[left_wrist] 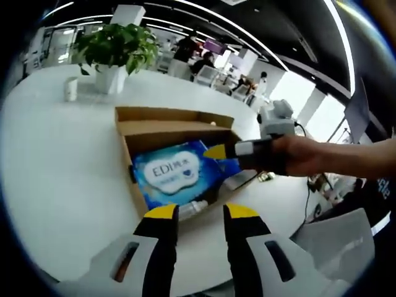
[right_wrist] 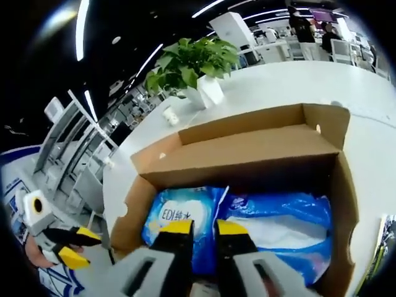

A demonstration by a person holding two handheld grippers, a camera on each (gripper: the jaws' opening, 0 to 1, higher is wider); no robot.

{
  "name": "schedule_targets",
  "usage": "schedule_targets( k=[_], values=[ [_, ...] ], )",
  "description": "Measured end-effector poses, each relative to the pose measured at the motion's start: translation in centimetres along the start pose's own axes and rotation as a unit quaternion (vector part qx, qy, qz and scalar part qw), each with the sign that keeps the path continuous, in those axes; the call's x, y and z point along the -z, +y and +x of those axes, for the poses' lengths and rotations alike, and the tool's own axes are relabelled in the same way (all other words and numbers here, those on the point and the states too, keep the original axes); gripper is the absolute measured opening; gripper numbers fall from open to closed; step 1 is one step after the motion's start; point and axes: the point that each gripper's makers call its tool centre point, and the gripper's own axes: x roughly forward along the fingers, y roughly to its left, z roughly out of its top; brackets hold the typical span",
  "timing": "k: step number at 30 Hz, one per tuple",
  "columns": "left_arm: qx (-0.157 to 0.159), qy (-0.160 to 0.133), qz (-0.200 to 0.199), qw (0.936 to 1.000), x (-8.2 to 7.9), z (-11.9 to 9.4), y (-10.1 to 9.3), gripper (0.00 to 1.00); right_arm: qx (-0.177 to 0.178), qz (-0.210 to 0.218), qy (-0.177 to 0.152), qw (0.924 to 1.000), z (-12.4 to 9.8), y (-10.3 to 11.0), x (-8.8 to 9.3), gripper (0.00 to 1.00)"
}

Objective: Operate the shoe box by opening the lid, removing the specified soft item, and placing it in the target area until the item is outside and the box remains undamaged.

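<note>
My right claw (right_wrist: 201, 228) hung over the open shoe box (right_wrist: 247, 148), its yellow-tipped jaws a narrow gap apart and grasping nothing, poised just above the blue soft pack (right_wrist: 179, 216) at the lower centre of the right gripper view. A second blue pack (right_wrist: 278, 216) lay beside it toward the lower right, the two touching. The lid was already folded back, standing at the far side of the box.

My left claw (left_wrist: 201, 212) waited at the near edge of the box, bottom centre of the left gripper view, jaws parted and unloaded. In that view the right claw came in from the right, held in my hand (left_wrist: 303, 154), its tip over the pack.

To do this step well, I judged I should drop the right claw straight down onto the middle of the pack, pinch a fold of its wrapper rather than press it flat, and lift clear of the cardboard walls. The left claw could steady the box rim without crushing it.

The bench (left_wrist: 62, 161) was white, round-edged and glossy. A potted plant (left_wrist: 114, 46) and a small white cup (left_wrist: 71, 88) stood in the upper left of the left gripper view. Behind lay an open office with ceiling light strips, and people at the top of the frame.
</note>
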Motion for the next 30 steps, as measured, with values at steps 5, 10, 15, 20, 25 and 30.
schedule_targets(
  k=[5,10,15,20,25,30],
  values=[
    [0.001,0.003,0.001,1.0,0.4,-0.1,-0.2,0.28,0.008,0.005,0.029,0.9995,0.5,-0.3,1.5,0.14],
    [-0.004,0.003,-0.004,1.0,0.8,-0.6,0.1,0.28,0.02,-0.018,0.001,0.9996,0.1,0.6,0.7,0.03],
    [-0.007,0.006,-0.009,0.9999,1.5,-0.7,0.4,0.28,0.036,-0.07,0.0,0.9969,-0.5,0.9,1.0,0.0],
    [-0.006,0.006,-0.016,0.9998,1.8,-0.6,0.2,0.28,0.033,-0.078,-0.013,0.9963,-0.9,1.7,0.9,0.0],
    [-0.002,0.007,-0.018,0.9998,2.0,-0.5,-0.1,0.27,0.025,-0.055,-0.008,0.9981,-0.6,1.7,1.0,0.06],
    [0.001,0.006,-0.014,0.9999,1.8,-0.7,-0.4,0.27,0.03,-0.036,0.003,0.9989,0.1,0.8,1.5,0.09]
  ],
)
